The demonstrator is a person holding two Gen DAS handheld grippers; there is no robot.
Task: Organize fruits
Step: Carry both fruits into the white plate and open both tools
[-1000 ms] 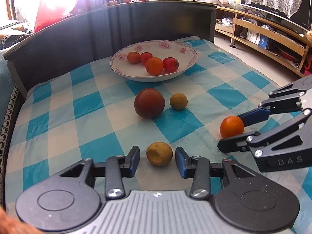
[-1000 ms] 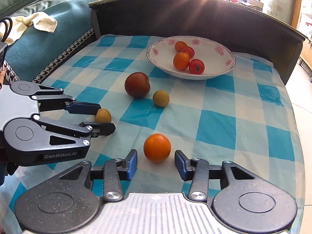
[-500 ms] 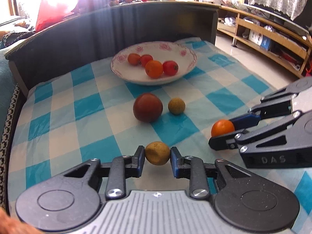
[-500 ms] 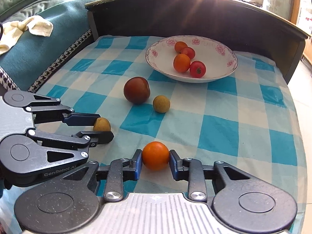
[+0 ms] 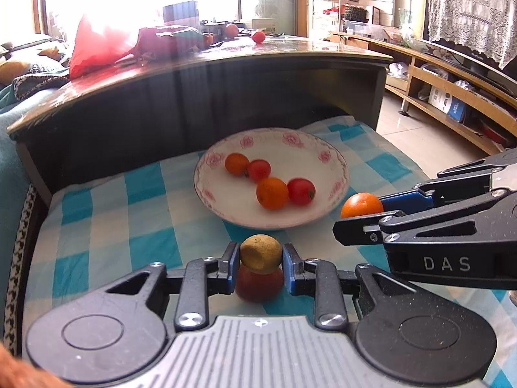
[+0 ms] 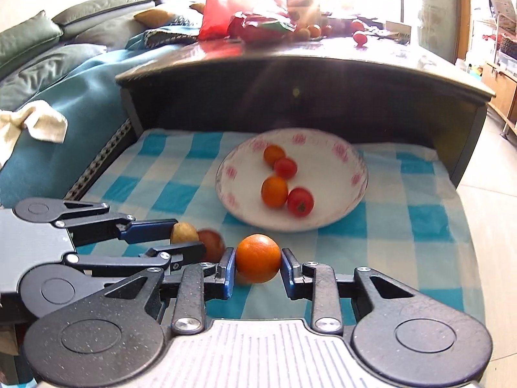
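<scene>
Two hand-held grippers, each clenched on one fruit above the blue-and-white checked cloth [image 5: 106, 226]; the left gripper [image 5: 261, 264] pinches a small, round, dull yellow-brown fruit [image 5: 260, 253] at its widest girth between the blue pads, so that it cannot roll free; the right gripper [image 6: 257, 266] clamps a round orange citrus fruit [image 6: 258, 258] likewise, across its middle; both fruits hang clear of the cloth, ahead of their own fingertips. The shallow white bowl with pink flower rim [image 5: 336, 174], holding two orange and two red fruits, lies ahead of both grippers, presumably the gathering place; a dark red round fruit [image 5: 258, 286] rests on the cloth just beneath the left gripper's load. Both held fruits are near-spherical; no long axis is discernible, though the yellow-brown fruit shows a flattened end facing the camera.
</scene>
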